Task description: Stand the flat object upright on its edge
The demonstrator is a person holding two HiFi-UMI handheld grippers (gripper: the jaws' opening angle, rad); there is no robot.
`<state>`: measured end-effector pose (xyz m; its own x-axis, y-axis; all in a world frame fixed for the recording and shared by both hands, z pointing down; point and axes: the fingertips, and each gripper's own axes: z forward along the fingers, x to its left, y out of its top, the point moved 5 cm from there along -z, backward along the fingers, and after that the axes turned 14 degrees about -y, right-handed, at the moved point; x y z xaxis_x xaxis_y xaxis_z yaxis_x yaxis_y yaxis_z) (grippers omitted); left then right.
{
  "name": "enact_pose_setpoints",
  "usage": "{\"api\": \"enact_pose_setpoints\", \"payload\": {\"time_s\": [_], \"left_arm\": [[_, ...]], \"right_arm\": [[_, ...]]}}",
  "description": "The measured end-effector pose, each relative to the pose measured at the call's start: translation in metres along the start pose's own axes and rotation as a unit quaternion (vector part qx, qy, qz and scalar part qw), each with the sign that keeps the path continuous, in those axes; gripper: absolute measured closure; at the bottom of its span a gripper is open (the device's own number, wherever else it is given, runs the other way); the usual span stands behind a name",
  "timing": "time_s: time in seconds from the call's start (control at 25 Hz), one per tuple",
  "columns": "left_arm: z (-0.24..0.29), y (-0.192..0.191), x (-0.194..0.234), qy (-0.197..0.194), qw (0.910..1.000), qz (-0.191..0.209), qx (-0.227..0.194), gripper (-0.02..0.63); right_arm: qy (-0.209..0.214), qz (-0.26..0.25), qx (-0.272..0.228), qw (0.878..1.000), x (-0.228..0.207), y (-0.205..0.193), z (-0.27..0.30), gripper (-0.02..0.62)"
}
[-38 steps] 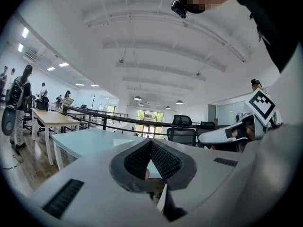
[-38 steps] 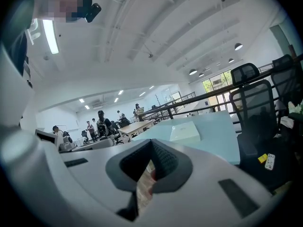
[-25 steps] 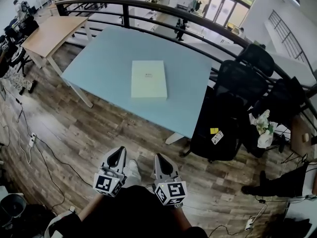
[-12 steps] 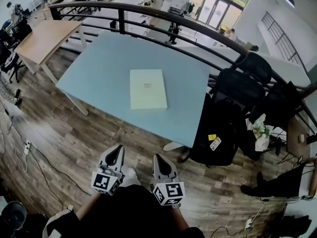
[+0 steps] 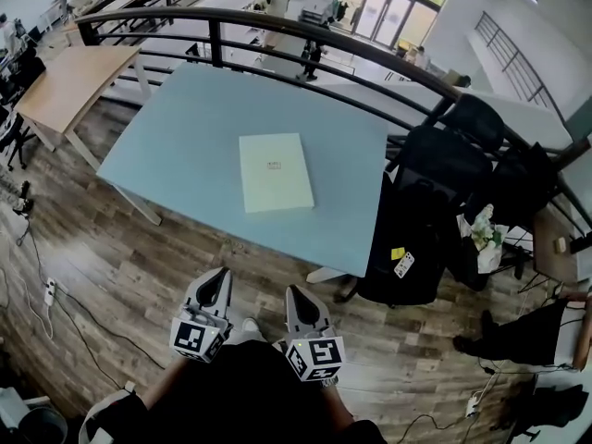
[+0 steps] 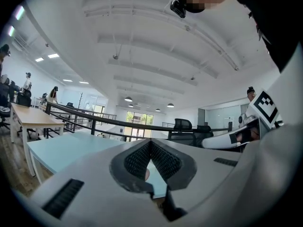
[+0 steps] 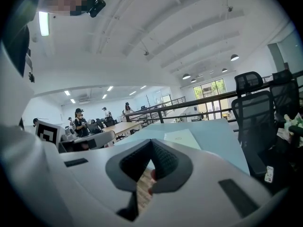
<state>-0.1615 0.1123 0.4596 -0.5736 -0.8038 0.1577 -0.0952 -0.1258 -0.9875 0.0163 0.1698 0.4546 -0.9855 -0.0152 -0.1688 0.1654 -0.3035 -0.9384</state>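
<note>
- The flat object [image 5: 275, 172], a pale cream rectangle, lies face-down-flat near the middle of the pale blue surface [image 5: 166, 146], with nothing touching it.
- In the head view the left tool [image 5: 220, 277] and the right tool [image 5: 296, 294] sit side by side low in the picture, above the wooden floor [image 5: 111, 266] and short of the surface's near edge; the flat object is at about 12 o'clock from them, well apart.
- The left tool [image 6: 150, 142] has its ribbed pads pressed together at the tips, with nothing pinched between them.
- The right tool [image 7: 151, 142] is likewise pressed together and holds nothing; in its view the flat object [image 7: 182, 138] shows beyond the tips, toward 1 o'clock.
- Black office chairs [image 5: 444, 169] crowd the surface's edge at 3 o'clock.
- A dark curved railing [image 5: 277, 30] runs behind the surface at 12 o'clock.
- A wooden desk [image 5: 65, 81] stands off at 10 o'clock.
</note>
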Motion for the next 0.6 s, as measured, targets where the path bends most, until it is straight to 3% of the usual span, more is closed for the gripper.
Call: {"api": "enact_pose_setpoints", "payload": {"time_s": [0.6], "left_arm": [[-0.003,-0.017,0.006,-0.002,0.9998,-0.009,0.016,0.606]], "right_arm": [[-0.008,0.004,0.006,1.0,0.001,-0.001,0.007,0.588]]}}
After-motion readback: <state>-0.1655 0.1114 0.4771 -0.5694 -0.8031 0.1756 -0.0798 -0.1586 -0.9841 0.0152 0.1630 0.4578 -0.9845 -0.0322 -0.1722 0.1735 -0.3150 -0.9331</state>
